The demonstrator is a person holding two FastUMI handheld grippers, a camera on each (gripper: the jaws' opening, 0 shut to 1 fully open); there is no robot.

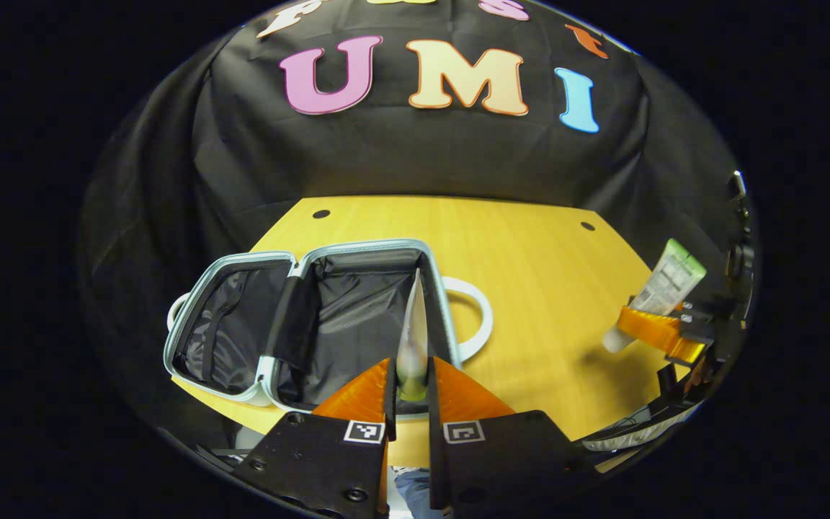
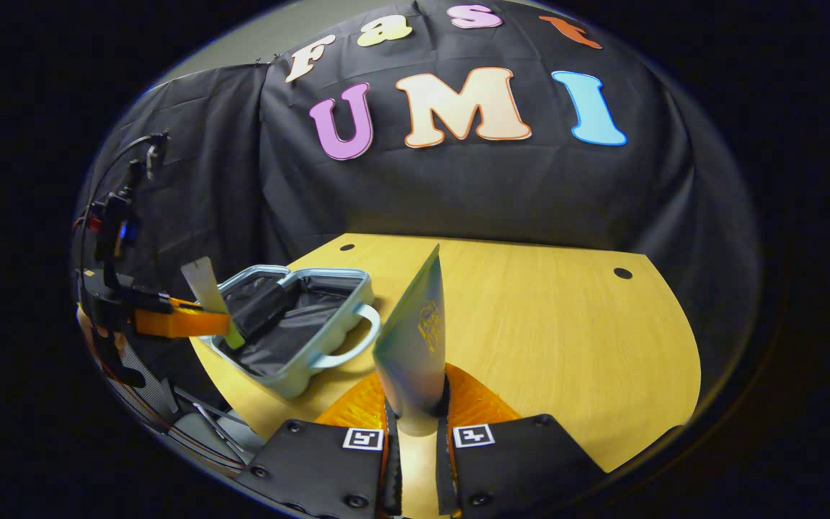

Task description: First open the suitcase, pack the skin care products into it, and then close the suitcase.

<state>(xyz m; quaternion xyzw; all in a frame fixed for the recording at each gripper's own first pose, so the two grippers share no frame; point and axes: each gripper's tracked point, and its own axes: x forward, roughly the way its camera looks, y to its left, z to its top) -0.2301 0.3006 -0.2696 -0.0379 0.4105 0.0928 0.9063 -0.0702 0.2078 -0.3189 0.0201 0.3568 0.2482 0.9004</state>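
The left gripper [image 1: 412, 386] is clenching a slim pale tube [image 1: 413, 339] between its two orange fingers [image 1: 361, 396], both of them pressing on the tube's lower body near its yellow-green cap, and the tube is standing up out of the grip with its flat crimped end pointing away. Just beyond it the suitcase [image 1: 314, 317] is lying wide open on the wooden table [image 1: 545, 288], both light-blue-rimmed halves showing black lining, a white handle curving off its right side. In the right gripper view this same gripper is appearing at far left, holding its tube over the near edge of the open suitcase [image 2: 300, 324]. The right gripper [image 2: 415, 414] is grasping a second, wider tube [image 2: 415, 346], pale green with gold print, its fingers pinching the narrow lower end while the fanned flat end is rising upward. It is hanging over bare table [image 2: 566, 331], off to the right of the suitcase and apart from it. From the left gripper view, that tube [image 1: 663, 288] is leaning up and to the right.
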